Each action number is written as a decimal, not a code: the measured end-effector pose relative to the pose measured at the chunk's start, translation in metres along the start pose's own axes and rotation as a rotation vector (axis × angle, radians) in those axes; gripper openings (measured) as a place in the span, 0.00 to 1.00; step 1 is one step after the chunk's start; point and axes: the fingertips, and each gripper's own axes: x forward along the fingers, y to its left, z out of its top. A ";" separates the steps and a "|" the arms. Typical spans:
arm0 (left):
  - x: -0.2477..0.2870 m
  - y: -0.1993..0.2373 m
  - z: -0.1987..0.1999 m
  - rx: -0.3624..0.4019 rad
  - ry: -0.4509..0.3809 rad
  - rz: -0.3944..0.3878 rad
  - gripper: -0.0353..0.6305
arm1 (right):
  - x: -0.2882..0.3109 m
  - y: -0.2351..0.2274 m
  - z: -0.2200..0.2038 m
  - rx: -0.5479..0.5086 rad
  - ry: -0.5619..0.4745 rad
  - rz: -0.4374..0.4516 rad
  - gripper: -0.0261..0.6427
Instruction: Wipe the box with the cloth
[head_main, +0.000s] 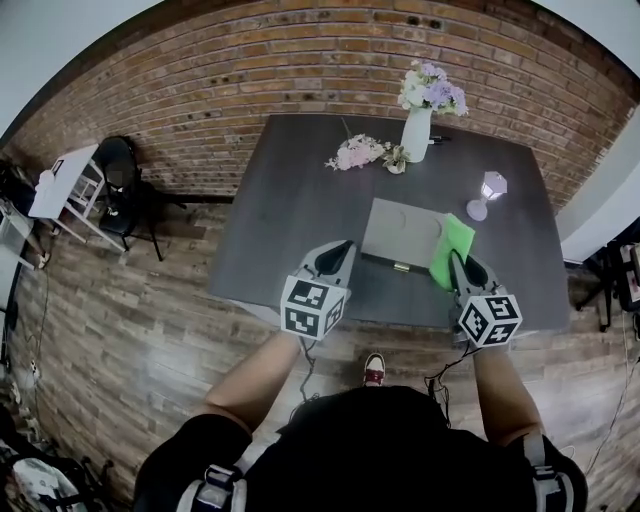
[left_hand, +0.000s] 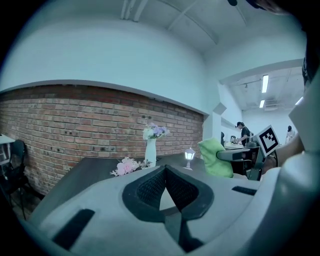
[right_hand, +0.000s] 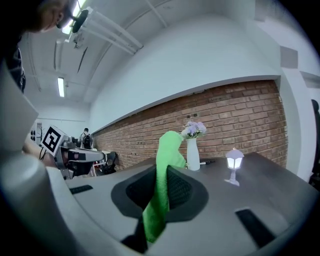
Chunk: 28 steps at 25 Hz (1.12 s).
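Right gripper (head_main: 458, 264) jaws pinch the green cloth (head_main: 455, 238), which overlaps the box's right edge. Box (head_main: 398, 232) lies flat on the table (head_main: 280, 200), just left of those jaws. Left gripper (head_main: 338, 252) jaws pressed together, empty, near the box's left corner.

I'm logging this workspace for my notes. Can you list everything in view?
dark grey table: one, centre, against the brick wall
flat grey box: one, near the table's front edge
green cloth: one, pinched in the right gripper, at the box's right edge
white vase with purple flowers: one, table's far side
pink flower bunch: one, lying left of the vase
small white lantern: one, table's right side
black chair: one, floor, left
left gripper: grey, shut, empty
right gripper: grey, shut on the cloth
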 end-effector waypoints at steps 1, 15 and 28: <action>0.006 0.002 0.003 0.004 -0.002 0.006 0.06 | 0.005 -0.004 0.002 -0.003 -0.002 0.009 0.10; 0.060 0.014 0.045 0.057 -0.029 0.075 0.06 | 0.068 -0.039 0.038 -0.039 -0.022 0.135 0.10; 0.085 0.059 0.033 -0.014 -0.025 0.036 0.06 | 0.109 -0.012 0.042 -0.062 0.019 0.156 0.09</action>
